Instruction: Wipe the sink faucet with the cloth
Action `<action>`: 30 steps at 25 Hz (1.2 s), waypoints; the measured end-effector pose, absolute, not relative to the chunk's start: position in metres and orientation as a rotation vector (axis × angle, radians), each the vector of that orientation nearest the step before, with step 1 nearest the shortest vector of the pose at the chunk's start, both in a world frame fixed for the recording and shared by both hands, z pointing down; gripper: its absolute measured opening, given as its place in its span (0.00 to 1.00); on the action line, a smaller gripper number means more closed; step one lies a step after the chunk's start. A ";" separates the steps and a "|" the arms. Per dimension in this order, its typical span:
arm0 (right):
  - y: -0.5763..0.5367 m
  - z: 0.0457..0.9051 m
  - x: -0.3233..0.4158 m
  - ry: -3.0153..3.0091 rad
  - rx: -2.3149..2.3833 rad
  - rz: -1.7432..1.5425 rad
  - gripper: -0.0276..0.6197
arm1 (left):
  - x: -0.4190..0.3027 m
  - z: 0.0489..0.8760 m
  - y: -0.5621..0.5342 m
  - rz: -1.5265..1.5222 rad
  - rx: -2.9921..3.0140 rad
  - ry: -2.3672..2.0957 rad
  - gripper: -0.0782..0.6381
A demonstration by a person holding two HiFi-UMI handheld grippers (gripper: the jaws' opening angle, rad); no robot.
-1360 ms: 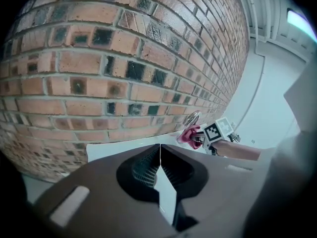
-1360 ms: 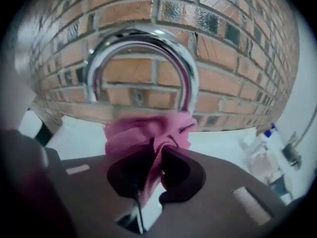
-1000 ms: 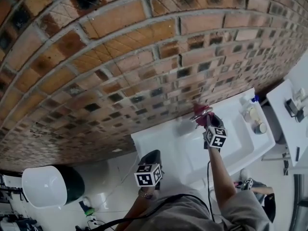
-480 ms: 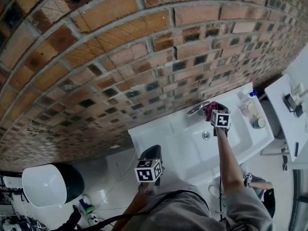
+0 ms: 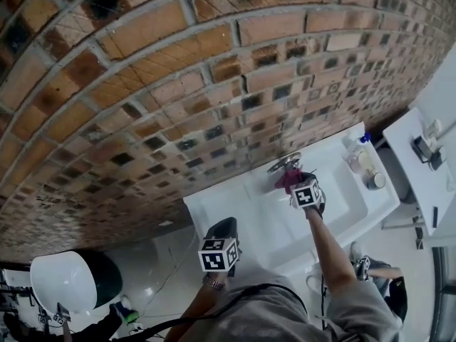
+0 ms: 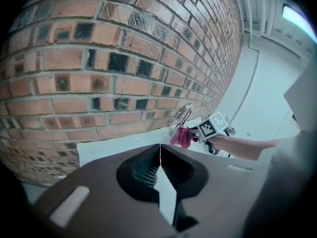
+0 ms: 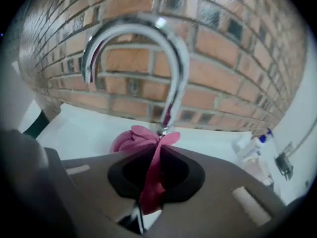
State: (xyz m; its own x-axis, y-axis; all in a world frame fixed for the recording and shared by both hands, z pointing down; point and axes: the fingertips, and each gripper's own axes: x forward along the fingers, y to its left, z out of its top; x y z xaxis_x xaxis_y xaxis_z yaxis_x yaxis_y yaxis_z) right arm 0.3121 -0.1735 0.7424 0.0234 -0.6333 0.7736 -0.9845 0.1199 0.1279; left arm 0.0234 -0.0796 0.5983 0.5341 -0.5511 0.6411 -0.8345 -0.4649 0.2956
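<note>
Presently: white sink (image 5: 235, 206) set against a brick wall (image 5: 178, 84); chrome faucet (image 5: 283, 164) rises from the middle of the sink's back edge, neck curved in a high arch.

Right gripper (image 5: 296, 185) reaches in over the basin towards the back edge; jaws pinched tight on a pink cloth (image 5: 287, 179). In the right gripper view the cloth (image 7: 136, 138) runs as a thin fold between the closed jaws of the gripper (image 7: 157, 148) and bunches out past the tips; the bunch presses against the lower stem of the faucet (image 7: 173, 68), just above its base; the arch stands over the jaws, spout end to the left.

Left gripper (image 5: 221, 231) held low, off the sink's front-left corner and well apart from the faucet. In its own view the jaws of the left gripper (image 6: 159, 150) are pressed together with nothing between them; it looks across at the faucet (image 6: 184, 114), the cloth (image 6: 181, 137) and the right gripper (image 6: 198, 133) beyond.

Near the sink's back-right corner: a bottle with a blue cap (image 5: 354, 150); just beside it, along the right edge, a small round container (image 5: 375, 181); both well clear of the cloth.
</note>
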 end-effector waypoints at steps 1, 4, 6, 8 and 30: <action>-0.173 0.729 0.334 -1.659 1.698 0.588 0.10 | 0.022 0.598 -0.079 0.624 2.181 -1.120 0.13; -0.176 0.714 0.392 -1.606 1.908 0.605 0.10 | 0.014 0.600 -0.082 0.617 2.167 -1.143 0.13; -0.176 0.723 0.406 -1.605 1.946 0.669 0.11 | 0.007 0.602 -0.083 0.615 2.154 -1.161 0.13; -0.173 0.724 0.417 -1.535 2.012 0.692 0.10 | 0.004 0.601 -0.084 0.609 2.150 -1.170 0.13; -0.148 0.778 0.308 -1.795 1.807 1.146 0.09 | 0.000 0.596 -0.091 0.590 2.143 -1.190 0.13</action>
